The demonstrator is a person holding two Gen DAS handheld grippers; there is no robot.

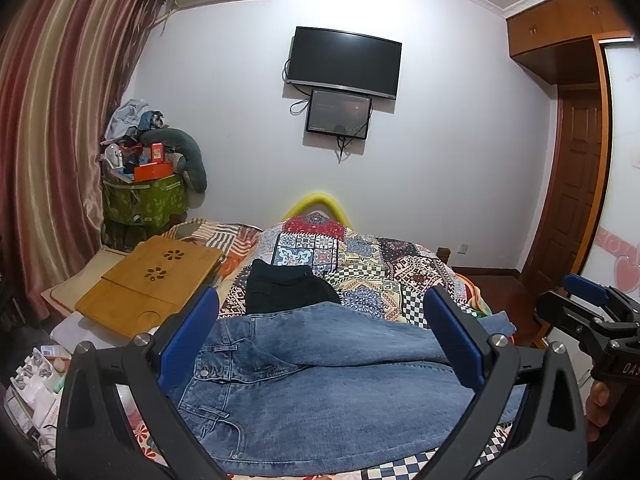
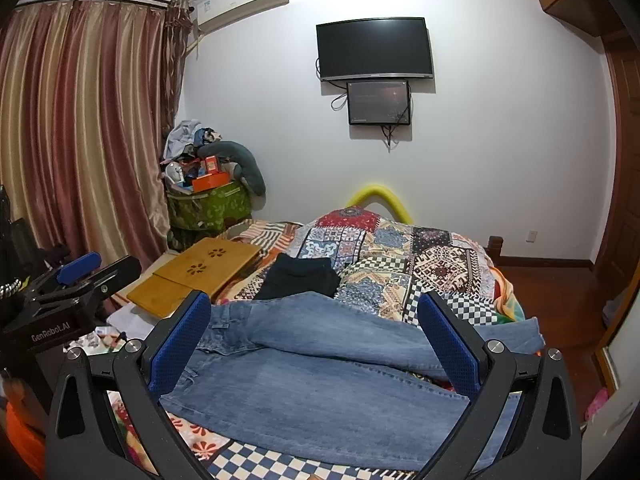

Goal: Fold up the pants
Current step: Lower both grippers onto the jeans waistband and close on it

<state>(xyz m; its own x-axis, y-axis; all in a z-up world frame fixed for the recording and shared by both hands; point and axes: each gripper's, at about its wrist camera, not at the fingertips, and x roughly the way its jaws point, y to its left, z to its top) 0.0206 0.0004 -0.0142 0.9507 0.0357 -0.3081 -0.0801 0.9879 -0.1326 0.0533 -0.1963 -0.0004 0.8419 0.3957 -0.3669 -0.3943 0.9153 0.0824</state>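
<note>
Blue denim pants (image 1: 320, 392) lie spread on the bed, waist to the left, legs running right; they also show in the right wrist view (image 2: 320, 380). One leg lies loosely over the other. My left gripper (image 1: 320, 340) is open and empty, its blue-padded fingers (image 1: 188, 340) raised above the waist end. My right gripper (image 2: 316, 344) is open and empty above the legs. Each gripper shows in the other's view: the right one at the right edge (image 1: 592, 304), the left one at the left edge (image 2: 80, 276).
A folded dark garment (image 1: 288, 286) lies just beyond the jeans on the patchwork quilt (image 1: 360, 264). A wooden lap tray (image 1: 152, 280) sits at the left of the bed. A green hamper piled with things (image 1: 144, 196) stands by the curtain. Small items lie at the near left (image 1: 36, 380).
</note>
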